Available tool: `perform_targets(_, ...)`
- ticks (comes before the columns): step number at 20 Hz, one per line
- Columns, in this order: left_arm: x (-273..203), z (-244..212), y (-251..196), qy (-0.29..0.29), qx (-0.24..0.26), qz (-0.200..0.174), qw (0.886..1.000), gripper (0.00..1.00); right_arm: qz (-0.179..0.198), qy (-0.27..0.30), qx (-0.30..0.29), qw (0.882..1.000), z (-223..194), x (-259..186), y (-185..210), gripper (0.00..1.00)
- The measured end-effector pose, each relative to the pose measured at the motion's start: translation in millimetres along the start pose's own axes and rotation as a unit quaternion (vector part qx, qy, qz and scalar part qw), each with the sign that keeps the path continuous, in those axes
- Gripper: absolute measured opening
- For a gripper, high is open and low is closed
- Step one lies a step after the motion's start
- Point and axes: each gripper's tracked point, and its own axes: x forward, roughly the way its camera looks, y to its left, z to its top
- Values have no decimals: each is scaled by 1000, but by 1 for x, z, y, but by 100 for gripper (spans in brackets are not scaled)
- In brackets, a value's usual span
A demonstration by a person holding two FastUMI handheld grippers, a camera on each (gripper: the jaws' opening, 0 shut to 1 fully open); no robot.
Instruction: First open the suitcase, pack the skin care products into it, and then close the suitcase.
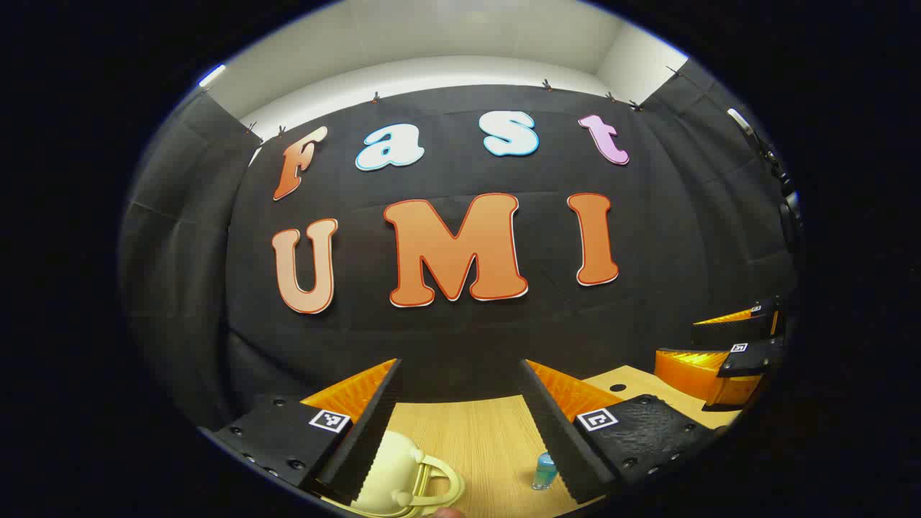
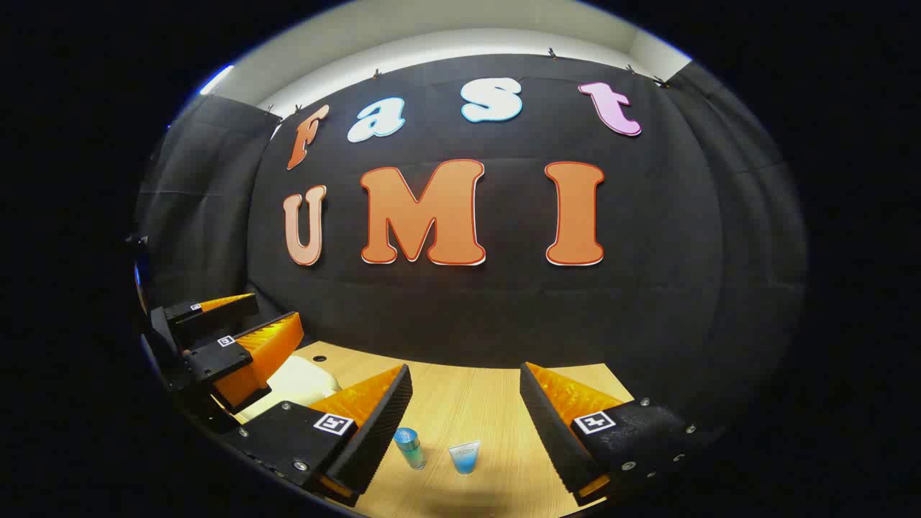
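The left gripper (image 1: pixel 460 374) is hovering with its jaws spread wide, gripping nothing, above the wooden table (image 1: pixel 475 439). Below it, the cream suitcase (image 1: pixel 392 475) is lying closed, with a blue bottle (image 1: pixel 545 471) near it. The right gripper (image 2: pixel 466 378) is likewise hanging released over 2 skin care products: the bottle (image 2: pixel 410 446) and a small blue tube (image 2: pixel 465 457) just beside it.

A pale wooden table (image 2: pixel 475 396) stretches out ahead of the claw and below it, with a small dark round hole (image 2: pixel 319 357) near its far left edge. Behind it hangs the black cloth wall (image 2: pixel 683 252), white wall (image 1: pixel 460 36) above.
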Motion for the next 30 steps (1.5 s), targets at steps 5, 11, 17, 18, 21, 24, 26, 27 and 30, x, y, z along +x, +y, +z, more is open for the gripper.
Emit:
perform_targets(5, 8, 3, 4, -6, 4, -3, 1000, 98, -6, -1, -9, 1000, -1, 2, 0, 96)
perform_targets(11, 19, -2, 9, -1, -8, -3, 1000, 98, -18, -15, -17, 1000, 5, 4, 4, 95)
perform_targets(17, 30, -16, 19, 18, 2, 4, 1000, 98, -3, -3, -32, 999, -7, 8, 12, 95)
perform_targets(18, 31, -19, 21, 21, 8, 5, 1000, 98, -2, -1, -35, 999, -9, 9, 12, 95)
perform_targets(21, 32, -32, 27, 36, 30, 4, 999, 98, -2, 1, -35, 999, -11, 11, 7, 96)
perform_targets(24, 32, -58, 30, 61, 57, -1, 997, 98, -10, 2, -37, 999, -12, 15, -3, 95)
perform_targets(26, 33, -77, 27, 78, 86, -21, 993, 98, -18, 4, -39, 999, -12, 17, -12, 95)
perform_targets(27, 35, -87, 22, 87, 105, -37, 990, 98, -21, 6, -40, 999, -13, 18, -16, 95)
perform_targets(30, 33, -127, 14, 124, 151, -78, 978, 98, -35, 11, -44, 998, -15, 19, -26, 95)
